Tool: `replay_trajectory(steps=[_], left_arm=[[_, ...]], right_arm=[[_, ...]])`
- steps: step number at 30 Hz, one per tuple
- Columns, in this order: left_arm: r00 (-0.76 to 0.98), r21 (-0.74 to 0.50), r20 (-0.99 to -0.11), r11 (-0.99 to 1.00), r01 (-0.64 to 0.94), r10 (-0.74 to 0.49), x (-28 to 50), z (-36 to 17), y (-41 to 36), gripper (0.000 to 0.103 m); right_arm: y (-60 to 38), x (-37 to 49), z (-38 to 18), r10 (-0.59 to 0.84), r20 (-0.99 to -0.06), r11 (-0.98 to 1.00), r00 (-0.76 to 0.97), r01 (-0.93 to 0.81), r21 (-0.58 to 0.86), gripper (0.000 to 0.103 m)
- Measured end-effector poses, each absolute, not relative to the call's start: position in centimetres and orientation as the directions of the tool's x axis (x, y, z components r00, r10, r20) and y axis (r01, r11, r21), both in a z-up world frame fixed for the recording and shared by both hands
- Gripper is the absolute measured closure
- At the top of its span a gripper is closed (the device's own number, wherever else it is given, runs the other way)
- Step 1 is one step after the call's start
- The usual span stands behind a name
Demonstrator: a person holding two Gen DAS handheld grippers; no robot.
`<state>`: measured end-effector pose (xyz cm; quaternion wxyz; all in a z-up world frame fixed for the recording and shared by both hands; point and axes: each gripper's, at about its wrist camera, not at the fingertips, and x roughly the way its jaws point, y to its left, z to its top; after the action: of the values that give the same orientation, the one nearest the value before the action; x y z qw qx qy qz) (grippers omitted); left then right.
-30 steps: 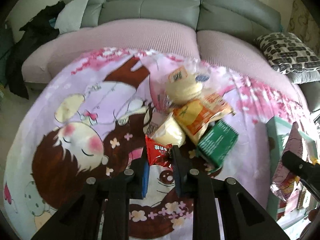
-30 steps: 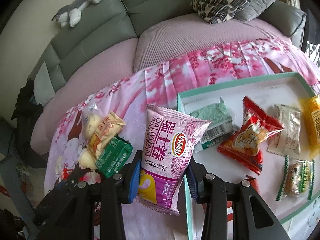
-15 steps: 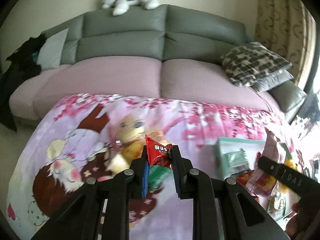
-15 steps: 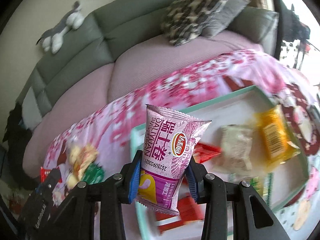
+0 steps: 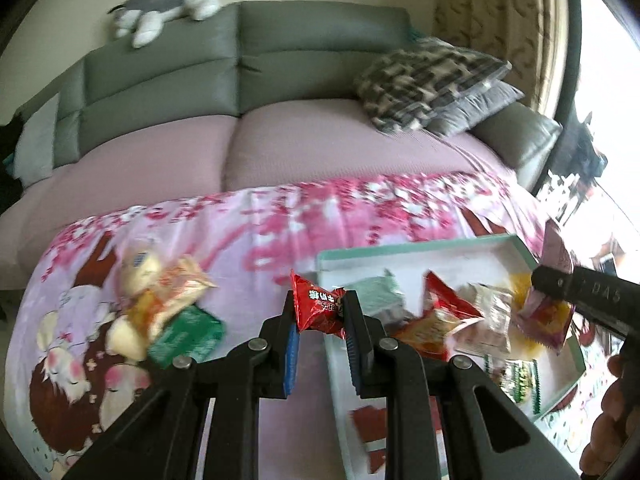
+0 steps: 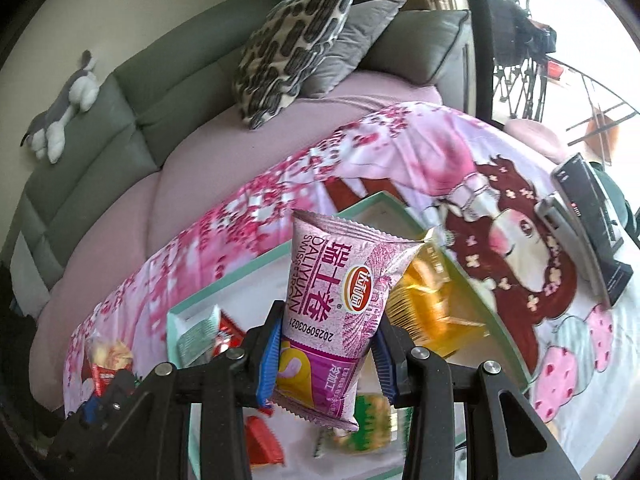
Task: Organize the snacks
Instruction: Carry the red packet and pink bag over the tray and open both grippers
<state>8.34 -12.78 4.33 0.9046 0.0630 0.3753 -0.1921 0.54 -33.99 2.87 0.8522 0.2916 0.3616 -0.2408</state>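
Your left gripper clamped one small red packet; your right gripper clamped one pink wafer bag. Both hung over one teal-rimmed tray.

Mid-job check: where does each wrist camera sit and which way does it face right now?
Left wrist: behind the left claw, facing the sofa; red packet gripped, right claw and a hand at right.
Right wrist: behind the right claw, pink wafer pack gripped over the tray, facing the sofa; left claw lower left.
Shared: tray, sofa, plush toy.
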Motion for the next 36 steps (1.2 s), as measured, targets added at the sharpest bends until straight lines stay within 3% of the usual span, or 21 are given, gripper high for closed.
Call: replay_trajectory(steps=[23, 24, 26, 29, 31, 33, 36], left_arm=[[0.557, 0.001, -0.783, 0.894, 0.448, -0.278, 8.4, 0.5, -18.0, 0.079], [0.558, 0.001, -0.783, 0.896, 0.443, -0.275, 8.5, 0.5, -17.9, 0.075], [0.562, -0.001, -0.782, 0.901, 0.434, -0.271, 8.6, 0.7, -17.6, 0.04], [0.574, -0.002, -0.772, 0.905, 0.426, -0.272, 8.6, 1.1, -17.2, 0.036], [0.576, -0.004, -0.771, 0.907, 0.422, -0.271, 8.7, 1.2, -17.1, 0.036], [0.581, -0.007, -0.769, 0.912, 0.41, -0.267, 8.9, 1.2, -16.7, 0.034], [0.599, -0.013, -0.764, 0.935, 0.356, -0.238, 9.5, 1.3, -15.6, 0.017]], right_arm=[[-33.7, 2.5, -0.2, -0.163, -0.829, 0.769, 0.535, 0.595, 0.233, 0.058], [-33.7, 2.6, -0.2, -0.164, -0.829, 0.77, 0.535, 0.594, 0.231, 0.058], [-33.6, 2.6, -0.2, -0.167, -0.831, 0.774, 0.53, 0.593, 0.222, 0.057], [-33.6, 2.7, -0.2, -0.166, -0.835, 0.776, 0.524, 0.593, 0.218, 0.051], [-33.5, 2.7, -0.2, -0.167, -0.837, 0.783, 0.521, 0.586, 0.209, 0.04], [-33.3, 2.8, -0.1, -0.169, -0.834, 0.788, 0.524, 0.58, 0.205, 0.02], [-33.2, 2.9, -0.1, -0.163, -0.829, 0.796, 0.534, 0.568, 0.21, 0.003]])
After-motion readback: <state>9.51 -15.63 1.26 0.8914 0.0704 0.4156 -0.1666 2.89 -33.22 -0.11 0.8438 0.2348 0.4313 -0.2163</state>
